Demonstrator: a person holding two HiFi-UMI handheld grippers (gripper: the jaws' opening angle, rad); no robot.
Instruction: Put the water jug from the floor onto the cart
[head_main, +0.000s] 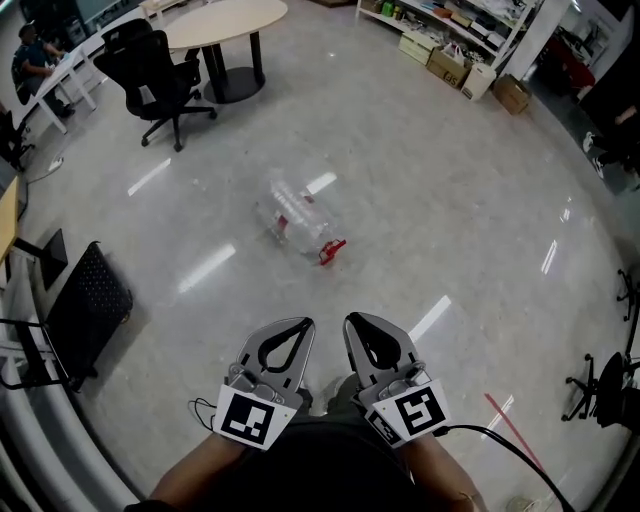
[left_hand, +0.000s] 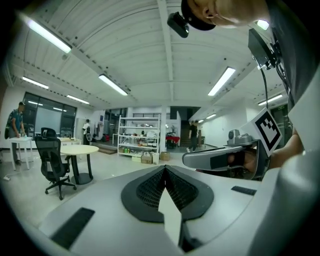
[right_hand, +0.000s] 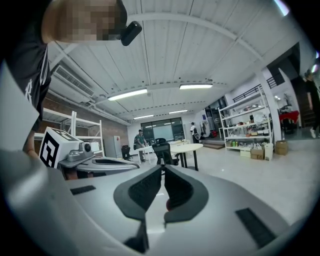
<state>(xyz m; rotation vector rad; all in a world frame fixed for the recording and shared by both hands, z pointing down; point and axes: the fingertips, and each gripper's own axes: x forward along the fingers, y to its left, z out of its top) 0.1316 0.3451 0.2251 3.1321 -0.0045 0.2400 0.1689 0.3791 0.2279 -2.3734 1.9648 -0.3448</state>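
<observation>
A clear plastic water jug (head_main: 294, 218) lies on its side on the pale floor, its red cap (head_main: 332, 250) pointing toward me. Both grippers are held low in front of my body, short of the jug and not touching it. The left gripper (head_main: 303, 324) has its jaws together with nothing between them, and its tips meet in the left gripper view (left_hand: 164, 168). The right gripper (head_main: 353, 320) is also shut and empty; in the right gripper view (right_hand: 163, 168) a speck of red shows through the gap below its tips. A black mesh-topped cart (head_main: 88, 298) stands at the left.
A black office chair (head_main: 160, 82) and a round table (head_main: 226, 20) stand at the back left. Cardboard boxes (head_main: 470, 72) and shelving line the far wall. A red line (head_main: 512, 432) marks the floor at the right, near a chair base (head_main: 598, 385). People stand far off.
</observation>
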